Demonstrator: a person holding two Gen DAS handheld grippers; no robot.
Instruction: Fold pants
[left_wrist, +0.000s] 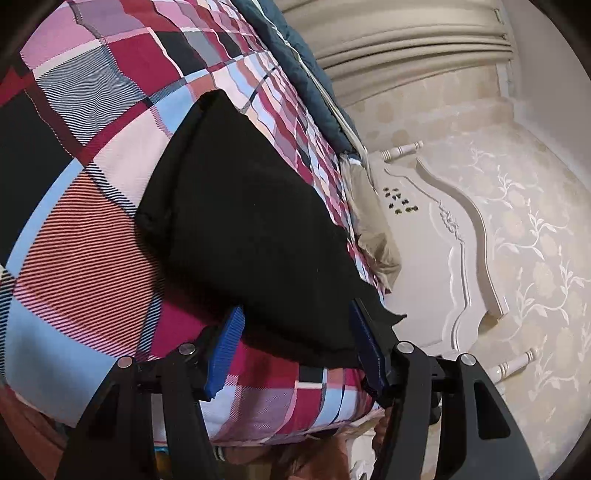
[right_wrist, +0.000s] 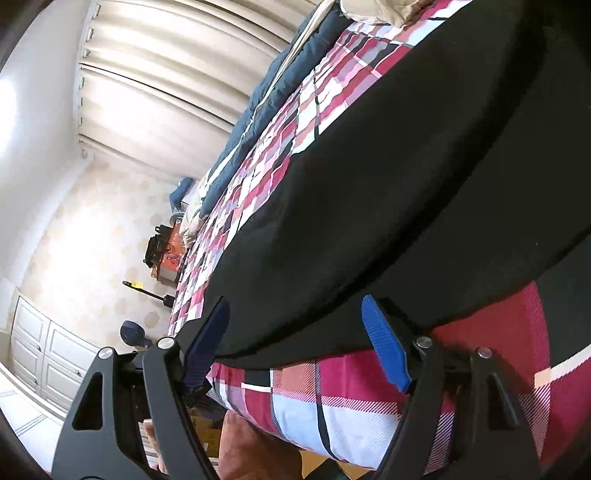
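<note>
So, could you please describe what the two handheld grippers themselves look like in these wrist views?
Both look alike. The left gripper and the right gripper each have two flat, ribbed blue pads mounted on black angular plastic linkage arms. The arms have triangular cut-outs and round silver pivot pins. No cables or markings show, and no sleeve is clearly visible.
</note>
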